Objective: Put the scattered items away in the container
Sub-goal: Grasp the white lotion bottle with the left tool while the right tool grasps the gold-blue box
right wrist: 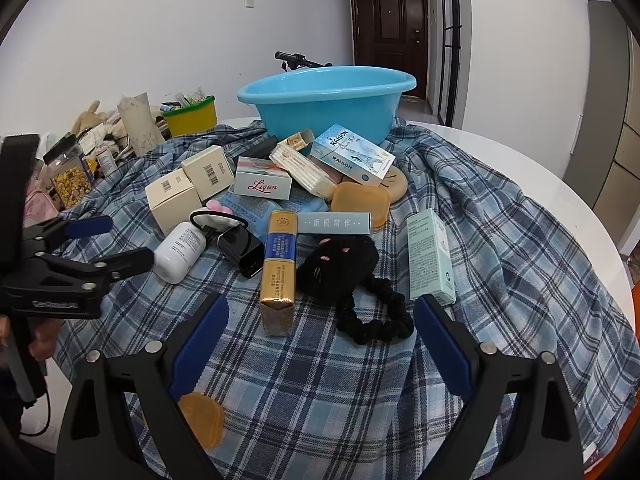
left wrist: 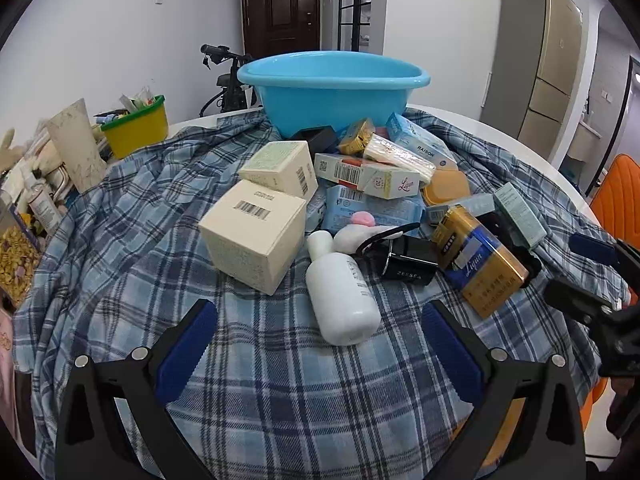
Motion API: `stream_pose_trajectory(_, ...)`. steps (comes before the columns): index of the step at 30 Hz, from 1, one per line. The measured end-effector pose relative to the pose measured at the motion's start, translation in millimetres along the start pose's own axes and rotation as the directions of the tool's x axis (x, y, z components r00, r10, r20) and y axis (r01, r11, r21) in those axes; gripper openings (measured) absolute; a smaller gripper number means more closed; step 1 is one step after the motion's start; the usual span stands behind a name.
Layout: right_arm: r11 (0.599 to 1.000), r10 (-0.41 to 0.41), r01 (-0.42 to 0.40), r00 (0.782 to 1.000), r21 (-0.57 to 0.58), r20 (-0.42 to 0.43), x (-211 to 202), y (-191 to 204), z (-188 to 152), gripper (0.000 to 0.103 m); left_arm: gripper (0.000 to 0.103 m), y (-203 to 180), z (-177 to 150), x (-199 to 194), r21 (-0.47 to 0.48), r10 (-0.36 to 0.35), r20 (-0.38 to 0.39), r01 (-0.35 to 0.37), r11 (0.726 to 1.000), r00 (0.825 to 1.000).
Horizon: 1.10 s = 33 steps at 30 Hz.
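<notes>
A light blue basin (left wrist: 332,92) (right wrist: 326,98) stands at the far side of a plaid cloth (left wrist: 280,380) (right wrist: 340,380). Several boxes lie scattered before it. My left gripper (left wrist: 320,312) is open, just short of a lying white bottle (left wrist: 342,296) (right wrist: 178,250), beside a cream box (left wrist: 252,232). My right gripper (right wrist: 320,308) is open; a gold and blue carton (right wrist: 280,268) (left wrist: 480,260) and a black furry scrunchie toy (right wrist: 348,268) lie between its fingers, untouched. A pale green box (right wrist: 430,256) lies by its right finger.
A yellow tub (left wrist: 138,126) (right wrist: 192,118) and other clutter crowd the table's left edge. An orange lid (right wrist: 202,420) lies near the front. An orange chair (left wrist: 618,196) stands to the right. The white round table (right wrist: 560,184) shows beyond the cloth.
</notes>
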State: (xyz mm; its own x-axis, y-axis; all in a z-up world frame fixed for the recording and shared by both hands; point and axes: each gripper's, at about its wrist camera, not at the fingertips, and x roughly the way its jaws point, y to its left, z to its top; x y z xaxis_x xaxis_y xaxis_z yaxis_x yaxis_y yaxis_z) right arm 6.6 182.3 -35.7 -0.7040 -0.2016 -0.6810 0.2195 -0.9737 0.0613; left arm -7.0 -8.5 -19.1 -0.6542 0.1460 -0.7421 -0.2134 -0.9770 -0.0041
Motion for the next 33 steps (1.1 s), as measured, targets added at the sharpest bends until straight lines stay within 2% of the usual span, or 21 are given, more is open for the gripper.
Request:
stream_pose_trajectory(7, 1.0, -0.016, 0.016, 1.0, -0.002, 0.018, -4.7, 0.4, -0.1, 0.093, 0.103, -18.1, 3.4, 35.9, 0.062, 0.046, -0.041, -0.043, 0.997, 0.998)
stream_pose_trajectory(8, 1.0, -0.02, 0.02, 1.0, -0.002, 0.017, -4.9, -1.0, -0.1, 0.093, 0.099, -20.3, 4.0, 40.7, 0.068, 0.053, -0.047, -0.05, 0.996, 0.998)
stream_pose_trajectory(10, 1.0, -0.029, 0.029, 0.999, 0.004, 0.017, -5.6, -4.1, -0.5, 0.093, 0.083, -22.9, 4.4, 46.3, 0.075, 0.038, -0.058, -0.034, 0.997, 0.998)
stream_pose_trajectory(11, 0.999, -0.033, 0.033, 0.999, 0.009, 0.017, -6.1, -6.0, -0.5, 0.093, 0.07, -23.5, 4.7, 49.6, 0.077, 0.033, -0.071, -0.027, 0.997, 0.997)
stream_pose_trajectory(12, 0.999, -0.036, 0.036, 0.999, 0.015, 0.017, -6.6, -8.1, -0.4, 0.093, 0.05, -23.5, 4.5, 53.2, 0.078, 0.033, -0.088, -0.026, 0.997, 0.996)
stream_pose_trajectory(14, 0.999, -0.041, 0.041, 0.999, 0.024, 0.019, -8.0, -10.9, -0.6, 0.093, 0.042, -19.7, 3.9, 58.8, 0.062, 0.045, -0.112, -0.038, 0.997, 0.993)
stream_pose_trajectory(18, 0.999, -0.031, 0.03, 0.999, 0.029, 0.017, -7.0, -11.6, -1.0, 0.093, 0.042, -7.1, 2.4, 50.5, 0.003, 0.008, -0.114, -0.008, 1.0, 0.993)
stream_pose_trajectory(23, 1.0, 0.026, -0.026, 1.0, 0.002, -0.004, 4.7, 1.5, -0.6, 0.093, 0.042, 1.9, -0.3, 29.8, -0.004, 0.017, -0.083, -0.018, 1.0, 0.996)
stream_pose_trajectory(27, 0.997, 0.077, -0.077, 0.997, -0.018, -0.017, 15.1, 13.0, 2.4, 0.085, 0.042, 6.9, -4.8, 16.0, -0.002, 0.018, -0.075, -0.018, 1.0, 0.997)
stream_pose_trajectory(33, 0.994, 0.107, -0.107, 0.993, -0.005, -0.043, 31.0, 17.7, 5.0, 0.082, 0.042, 12.6, -13.5, 9.9, -0.004, 0.025, -0.08, -0.025, 1.0, 0.997)
